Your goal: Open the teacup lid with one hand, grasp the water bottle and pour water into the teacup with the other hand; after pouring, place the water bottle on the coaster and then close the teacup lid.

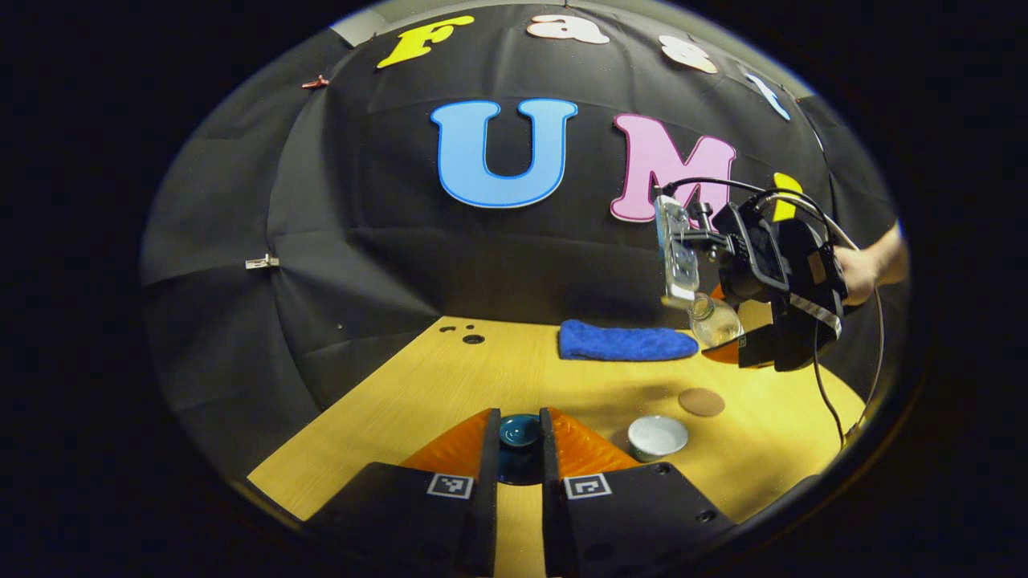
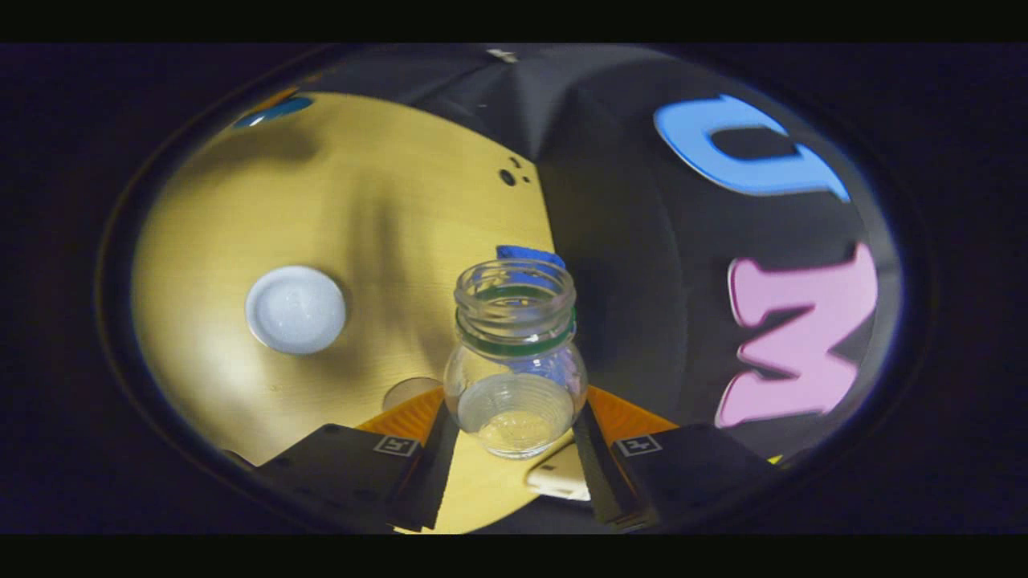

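The left gripper (image 1: 519, 437) has its jaws closed on the dark teal teacup lid (image 1: 520, 430), lifted clear of the wooden table (image 1: 514, 369); the right gripper (image 2: 514, 437) is clamped around the clear water bottle (image 2: 516, 353), held in the air with its capless mouth pointing ahead. So the lid is off and the bottle grasped; the white teacup (image 1: 658, 436) stands open just right of the left jaws, the round coaster (image 1: 701, 401) near it, a blue cloth (image 1: 626, 341) farther back. The bottle looks nearly empty, though I cannot tell whether pouring is finished; setting the bottle down and re-lidding remain.
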Action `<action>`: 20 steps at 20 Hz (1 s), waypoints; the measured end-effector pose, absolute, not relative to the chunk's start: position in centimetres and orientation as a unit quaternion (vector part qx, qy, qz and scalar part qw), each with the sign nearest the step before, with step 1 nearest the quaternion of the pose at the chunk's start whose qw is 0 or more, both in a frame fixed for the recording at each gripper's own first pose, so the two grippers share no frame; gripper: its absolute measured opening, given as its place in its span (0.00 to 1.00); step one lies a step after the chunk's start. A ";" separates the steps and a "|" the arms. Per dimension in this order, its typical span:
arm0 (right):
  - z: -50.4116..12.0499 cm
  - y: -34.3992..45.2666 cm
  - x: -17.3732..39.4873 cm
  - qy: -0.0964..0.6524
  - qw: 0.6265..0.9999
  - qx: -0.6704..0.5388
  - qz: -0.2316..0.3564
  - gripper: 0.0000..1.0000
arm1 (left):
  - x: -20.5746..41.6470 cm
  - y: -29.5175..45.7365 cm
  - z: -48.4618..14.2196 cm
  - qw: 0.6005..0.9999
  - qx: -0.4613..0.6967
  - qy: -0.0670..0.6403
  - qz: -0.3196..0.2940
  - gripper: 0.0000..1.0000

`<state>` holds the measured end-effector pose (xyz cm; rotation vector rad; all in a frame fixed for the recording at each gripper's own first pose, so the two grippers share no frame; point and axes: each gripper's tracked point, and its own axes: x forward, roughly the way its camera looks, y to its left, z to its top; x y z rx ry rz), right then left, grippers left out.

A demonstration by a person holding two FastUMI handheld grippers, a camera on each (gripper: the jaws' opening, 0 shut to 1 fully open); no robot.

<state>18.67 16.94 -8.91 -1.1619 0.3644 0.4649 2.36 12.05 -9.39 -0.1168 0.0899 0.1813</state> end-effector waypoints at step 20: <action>-14.3 11.7 22.3 0.214 0.953 -0.028 0.214 0.74 | 8.4 1.8 -9.8 0.995 -0.033 0.080 0.058 0.24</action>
